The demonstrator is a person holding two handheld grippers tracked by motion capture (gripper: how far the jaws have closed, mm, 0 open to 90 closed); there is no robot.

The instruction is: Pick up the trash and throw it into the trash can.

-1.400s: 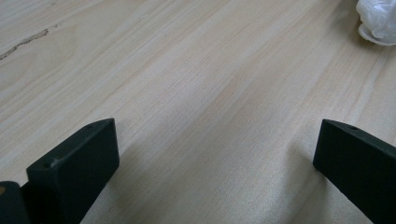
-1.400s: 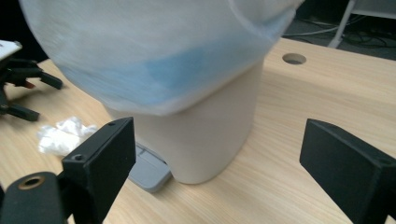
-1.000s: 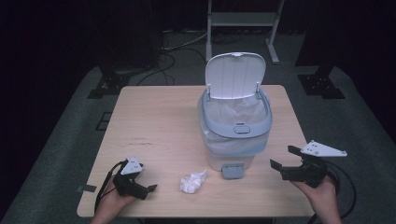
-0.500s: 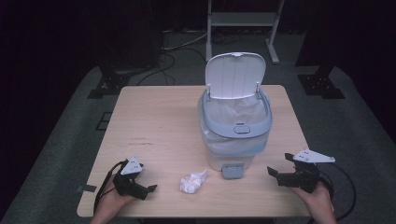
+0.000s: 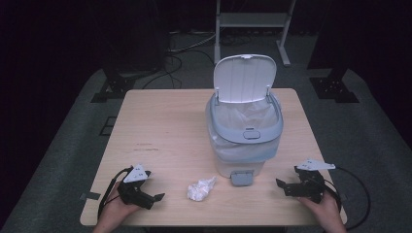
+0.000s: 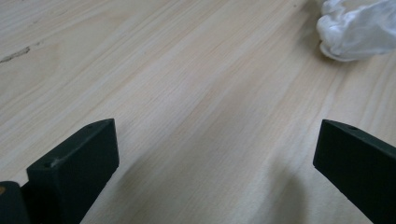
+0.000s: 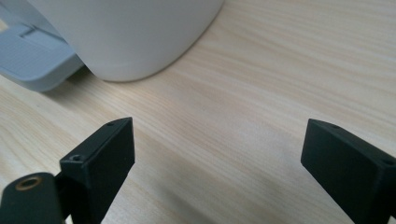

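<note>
Both tools rest low on the bench (image 5: 165, 121) with jaws wide apart, the left tool (image 5: 154, 199) near the crumpled white tissue (image 5: 201, 188), the right tool (image 5: 283, 187) beside the open-lidded bin (image 5: 244, 141), neither touching either

Layout around the bin (image 5: 244, 141) on the table (image 5: 165, 131)

The bin stands right of the table's middle, its lid (image 5: 245, 79) raised upright at its far side and a liner bag (image 5: 243, 116) inside it. The pedal (image 5: 241, 178) lies on the table at the bin's near foot. A crumpled tissue (image 5: 201, 189) lies nearer than the bin and to its left, just left of the pedal. The left gripper (image 5: 154, 198) rests at the near edge, well left of the bin, beyond the tissue. The right gripper (image 5: 283, 186) rests near the front edge, right of the bin. A rack (image 5: 252, 22) stands on the floor behind the bin, beyond the table.
</note>
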